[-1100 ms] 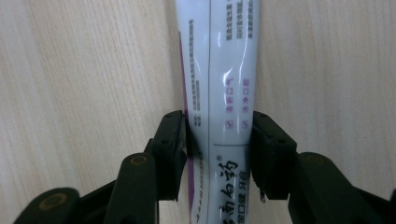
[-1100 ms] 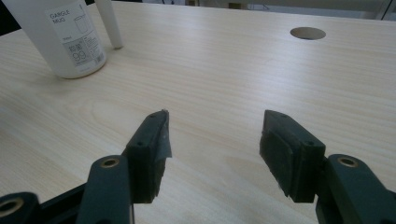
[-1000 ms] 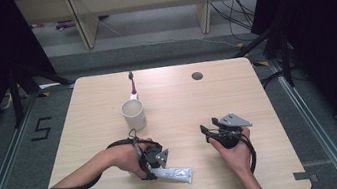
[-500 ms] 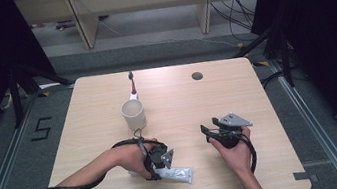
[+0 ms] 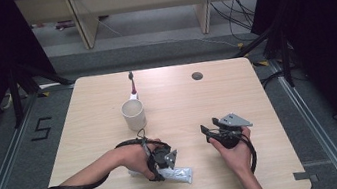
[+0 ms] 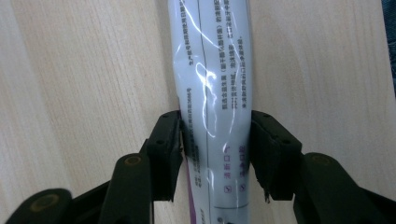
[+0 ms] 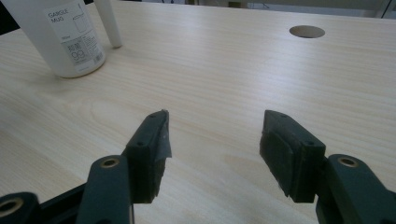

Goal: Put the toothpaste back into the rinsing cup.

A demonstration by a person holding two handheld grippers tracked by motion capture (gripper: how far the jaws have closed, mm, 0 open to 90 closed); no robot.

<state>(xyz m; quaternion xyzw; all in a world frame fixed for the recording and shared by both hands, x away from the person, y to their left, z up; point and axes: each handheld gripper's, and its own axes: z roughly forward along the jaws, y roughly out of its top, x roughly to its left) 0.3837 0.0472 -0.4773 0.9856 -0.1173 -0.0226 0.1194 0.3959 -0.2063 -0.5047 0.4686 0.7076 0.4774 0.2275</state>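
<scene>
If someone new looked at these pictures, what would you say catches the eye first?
Most striking is the glossy white tube lying flat near the table's front edge, with the left hand-held gripper closed around its sides. To its right, the right hand-held gripper hangs open above bare wood. Farther back stand a white mug and a toothbrush just behind it.

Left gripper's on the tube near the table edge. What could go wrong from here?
1. The left gripper has its jaws against the sides of the soft tube; a hard squeeze might dent it or push paste out.
2. The glossy tube may slip when lifted.
3. The mug and toothbrush stand ahead; a careless swing might knock them.
</scene>
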